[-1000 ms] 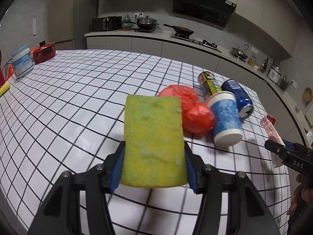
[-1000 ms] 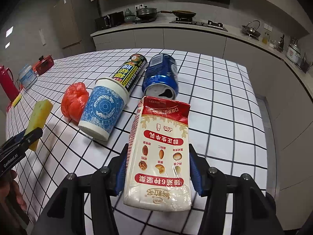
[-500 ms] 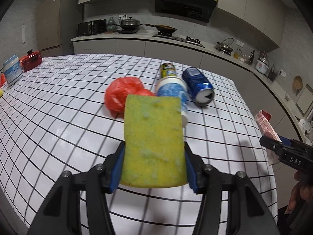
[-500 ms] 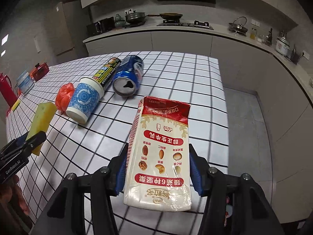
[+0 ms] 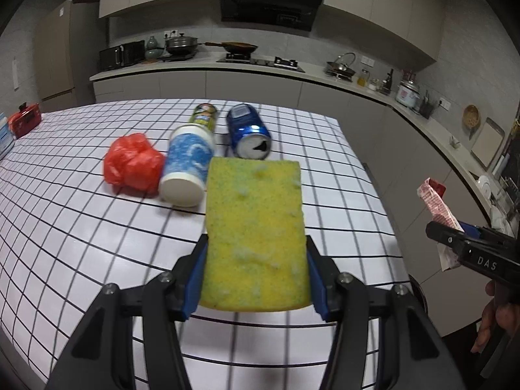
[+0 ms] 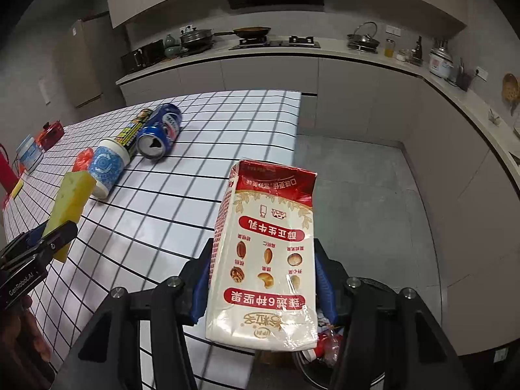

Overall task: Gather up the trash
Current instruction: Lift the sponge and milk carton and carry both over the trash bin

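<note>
1. While both of my grippers hang over the gridded table (image 5: 81, 243), my left gripper (image 5: 255, 276) clamps one yellow sponge (image 5: 255, 234).
2. My right gripper (image 6: 263, 289) clamps one milk carton (image 6: 266, 260).
3. On the table lie two cans (image 5: 248, 130), one paper cup (image 5: 188, 165) and one red plastic bag (image 5: 131, 162).

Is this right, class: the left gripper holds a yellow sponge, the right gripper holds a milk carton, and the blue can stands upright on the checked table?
Not quite. The blue can lies on its side on the checked table, its opened top facing the camera, as the left wrist view shows. The left gripper does hold the yellow sponge, and the right gripper the milk carton.
</note>
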Demonstrator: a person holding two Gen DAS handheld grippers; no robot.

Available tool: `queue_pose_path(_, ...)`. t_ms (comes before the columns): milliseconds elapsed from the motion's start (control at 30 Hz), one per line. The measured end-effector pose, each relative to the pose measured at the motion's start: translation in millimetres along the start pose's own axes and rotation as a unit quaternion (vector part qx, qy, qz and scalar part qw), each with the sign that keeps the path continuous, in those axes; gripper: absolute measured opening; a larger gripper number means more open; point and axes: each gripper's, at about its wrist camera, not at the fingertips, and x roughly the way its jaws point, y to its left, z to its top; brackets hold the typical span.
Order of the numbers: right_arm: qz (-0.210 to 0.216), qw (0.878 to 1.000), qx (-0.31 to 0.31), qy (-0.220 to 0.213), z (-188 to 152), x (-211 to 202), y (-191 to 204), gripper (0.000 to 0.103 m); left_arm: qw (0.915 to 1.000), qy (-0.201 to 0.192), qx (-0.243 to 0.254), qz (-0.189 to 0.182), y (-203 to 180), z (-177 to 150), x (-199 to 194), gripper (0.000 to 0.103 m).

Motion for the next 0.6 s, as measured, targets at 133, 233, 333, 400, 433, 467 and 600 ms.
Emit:
queue_pose_path(133,-0.008,1.0,0.009,-0.001,-6.7,-10.1,-23.4,0.057,0.9998,0.001,0.014,-0.012,-26.3,-4.3,-0.5,0.055)
queue_pose_path(233,-0.015,1.0,0.016,-0.002,-12.9,-17.5,-41.8,0.057,0.9994,0.004,0.025,-0.024,-47.5,-6.8,0.0,0.055)
queue_pose_path(333,-0.022,1.0,0.022,-0.001,-19.7,-24.5,-59.1,0.057,0.9988,0.006,0.035,-0.033,-68.6,-10.2,0.4,0.055)
queue_pose_path(400,-0.026,0.999,0.026,0.002,-26.0,-28.1,-73.1,0.057,0.9983,0.008,0.041,-0.041,-81.6,-12.8,0.9,0.055)
queue_pose_path(433,-0.028,0.999,0.028,0.004,-28.6,-29.4,-79.4,0.057,0.998,0.009,0.044,-0.044,-87.5,-13.9,1.6,0.055)
queue_pose_path(467,-0.03,0.999,0.03,0.005,-31.3,-30.4,-84.8,0.057,0.9977,0.011,0.047,-0.047,-94.2,-15.2,2.3,0.055)
queue_pose_path(600,-0.037,0.998,0.038,0.016,-48.2,-31.4,-110.3,0.057,0.9959,0.018,0.062,-0.062,-124.9,-24.2,4.8,0.055)
